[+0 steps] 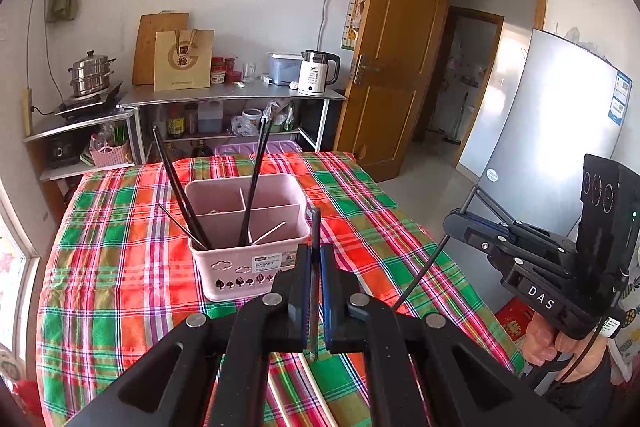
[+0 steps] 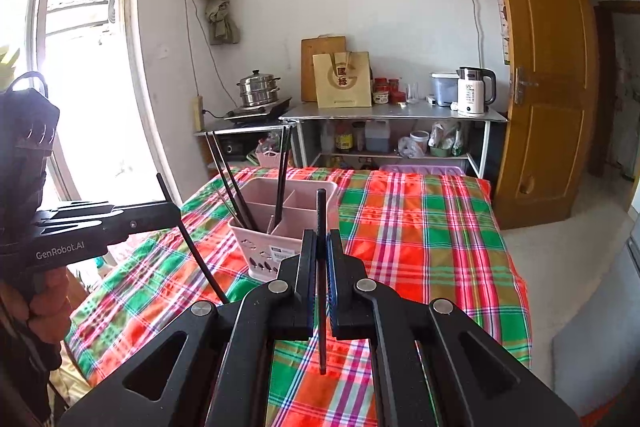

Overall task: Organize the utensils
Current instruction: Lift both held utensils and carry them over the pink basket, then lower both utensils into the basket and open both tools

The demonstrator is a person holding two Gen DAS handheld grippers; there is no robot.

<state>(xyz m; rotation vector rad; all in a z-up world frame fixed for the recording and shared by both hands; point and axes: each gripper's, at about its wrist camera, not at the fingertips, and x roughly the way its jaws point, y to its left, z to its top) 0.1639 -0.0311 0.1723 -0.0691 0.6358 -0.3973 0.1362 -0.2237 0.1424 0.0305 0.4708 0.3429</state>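
matt pink plastic basket (image 1: 248, 267) on woven plaid cloth (image 1: 120, 267).

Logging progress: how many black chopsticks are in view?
6 black chopsticks. Two lean in the pink basket's left end, two at its divider, one in the left hand-held gripper, one in the right hand-held gripper. Others may hide inside.

A white kettle (image 1: 318, 73) and paper bag (image 1: 183, 59) stand on the shelf (image 1: 232, 93); perhaps a fridge (image 1: 552, 115) beside the wooden door (image 1: 394, 59).

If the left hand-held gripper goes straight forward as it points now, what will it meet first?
Probably the pink utensil basket: it stands just ahead of the left hand-held gripper, which is shut on a black chopstick. Depth is unclear.
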